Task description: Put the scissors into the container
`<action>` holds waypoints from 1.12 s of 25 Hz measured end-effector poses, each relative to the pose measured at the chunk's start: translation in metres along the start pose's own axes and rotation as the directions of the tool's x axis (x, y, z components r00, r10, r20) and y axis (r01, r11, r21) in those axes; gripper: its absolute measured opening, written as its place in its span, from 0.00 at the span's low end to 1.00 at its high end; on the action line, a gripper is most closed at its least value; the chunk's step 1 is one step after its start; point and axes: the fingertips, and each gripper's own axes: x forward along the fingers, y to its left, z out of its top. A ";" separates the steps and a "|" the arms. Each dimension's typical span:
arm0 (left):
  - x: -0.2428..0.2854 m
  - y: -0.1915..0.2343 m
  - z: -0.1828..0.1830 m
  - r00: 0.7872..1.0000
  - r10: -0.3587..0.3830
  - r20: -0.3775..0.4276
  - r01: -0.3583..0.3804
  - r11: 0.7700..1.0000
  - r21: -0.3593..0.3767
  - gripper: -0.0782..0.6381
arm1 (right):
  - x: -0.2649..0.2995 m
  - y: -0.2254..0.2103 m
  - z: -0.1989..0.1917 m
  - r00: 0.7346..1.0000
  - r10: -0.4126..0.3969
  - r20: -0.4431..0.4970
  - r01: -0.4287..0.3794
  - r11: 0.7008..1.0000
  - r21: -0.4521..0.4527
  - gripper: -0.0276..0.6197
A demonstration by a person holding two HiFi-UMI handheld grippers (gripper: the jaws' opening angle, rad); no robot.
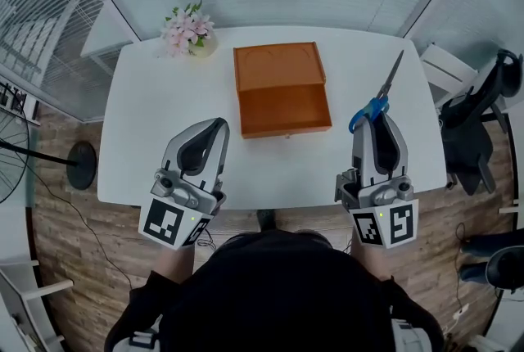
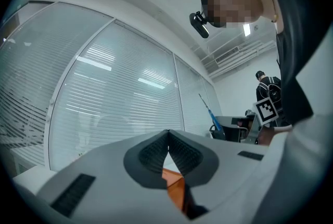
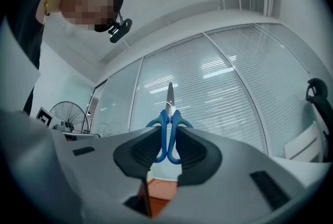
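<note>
Right tool (image 1: 378, 119) grips blue-handled scissors (image 1: 385, 88), blades pointing away; orange container (image 1: 282, 88) on white table (image 1: 155, 129); left tool (image 1: 214, 125) jaws together.

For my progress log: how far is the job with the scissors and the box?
Done: the scissors are gripped by their blue handles in the right tool. In hand: they are held to the right of the box, not over it. Left: bring them over the open box, which looks empty, and release. The left tool is shut, empty.

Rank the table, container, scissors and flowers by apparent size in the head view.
1. table
2. container
3. scissors and flowers look alike: the scissors are longer but thinner, and are held nearer the camera.
</note>
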 end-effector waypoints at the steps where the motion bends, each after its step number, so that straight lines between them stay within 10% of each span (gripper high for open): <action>1: 0.002 0.002 -0.001 1.000 -0.001 0.001 0.001 1.000 -0.002 0.12 | 0.001 -0.001 -0.001 1.000 -0.003 0.001 0.003 1.000 0.000 0.18; 28: 0.035 -0.002 0.004 0.988 0.150 0.035 -0.150 0.989 -0.007 0.12 | 0.049 -0.039 -0.009 0.987 0.160 -0.023 -0.159 0.987 0.023 0.18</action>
